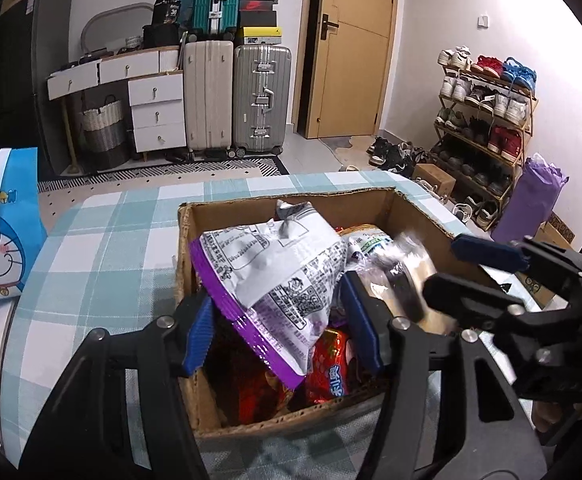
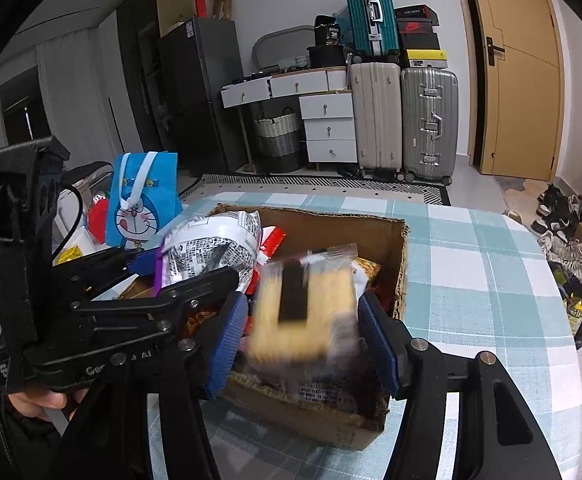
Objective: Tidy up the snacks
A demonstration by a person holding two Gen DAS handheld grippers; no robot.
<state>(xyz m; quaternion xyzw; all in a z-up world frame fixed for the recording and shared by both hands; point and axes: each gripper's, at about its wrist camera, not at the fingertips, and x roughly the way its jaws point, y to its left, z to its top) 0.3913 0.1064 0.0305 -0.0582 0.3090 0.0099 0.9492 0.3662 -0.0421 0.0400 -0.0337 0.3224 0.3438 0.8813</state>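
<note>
A cardboard box (image 1: 291, 420) sits on the checked tablecloth (image 1: 103, 248), already heaped with snack packets, and both tools hang over it, seemingly so that each packet can go straight into the pile. The left gripper (image 1: 279, 332) has its blue pads wide apart with a silver-and-purple snack bag (image 1: 275, 280) between them — the bag's lower purple edge lies against the pad at eight o'clock, though whether both pads press it I cannot tell. The right gripper (image 2: 307, 328) stands about half open around a clear-wrapped biscuit pack (image 2: 303, 312), which is motion-blurred; real pinch or loose fit is unclear. A red packet (image 1: 327, 364) lies beneath, at six o'clock in the box. A blue cartoon bag (image 2: 143, 200) stands at ten o'clock — outside the box.
</note>
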